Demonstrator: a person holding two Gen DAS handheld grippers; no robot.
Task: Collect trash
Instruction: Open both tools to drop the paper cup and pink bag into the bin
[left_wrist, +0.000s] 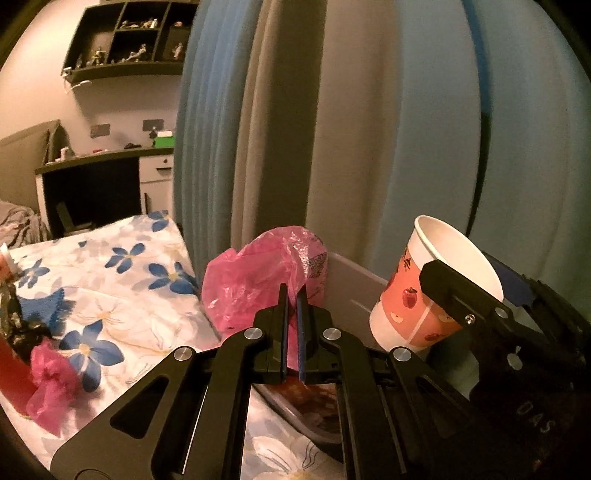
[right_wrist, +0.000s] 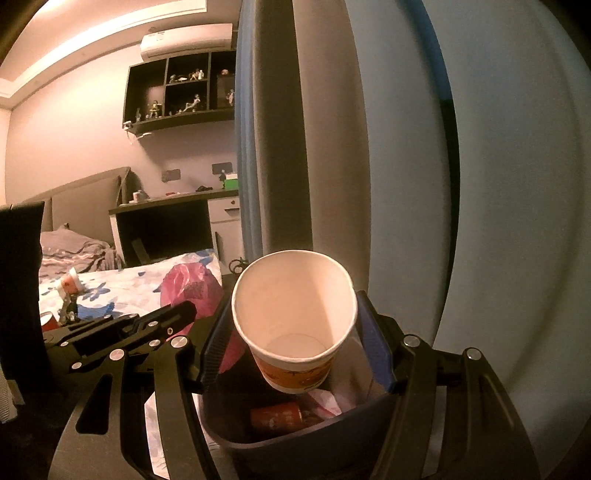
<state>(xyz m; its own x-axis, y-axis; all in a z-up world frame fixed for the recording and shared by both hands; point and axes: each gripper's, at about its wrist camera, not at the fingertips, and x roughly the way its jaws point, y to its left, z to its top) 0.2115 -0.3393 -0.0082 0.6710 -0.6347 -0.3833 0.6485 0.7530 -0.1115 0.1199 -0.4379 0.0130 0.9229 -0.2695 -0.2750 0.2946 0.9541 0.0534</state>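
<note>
My left gripper is black with a blue-edged pad, closed on a translucent pink plastic bag. My right gripper, black with blue pads, clamps a paper cup: white inside, orange-pink outside with red fruit prints. The bedsheet is white with blue flowers. The bin is dark grey.

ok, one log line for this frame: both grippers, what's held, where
left gripper: shut on pink plastic bag | right gripper: shut on paper cup, over trash bin | bin: holds trash already
</note>
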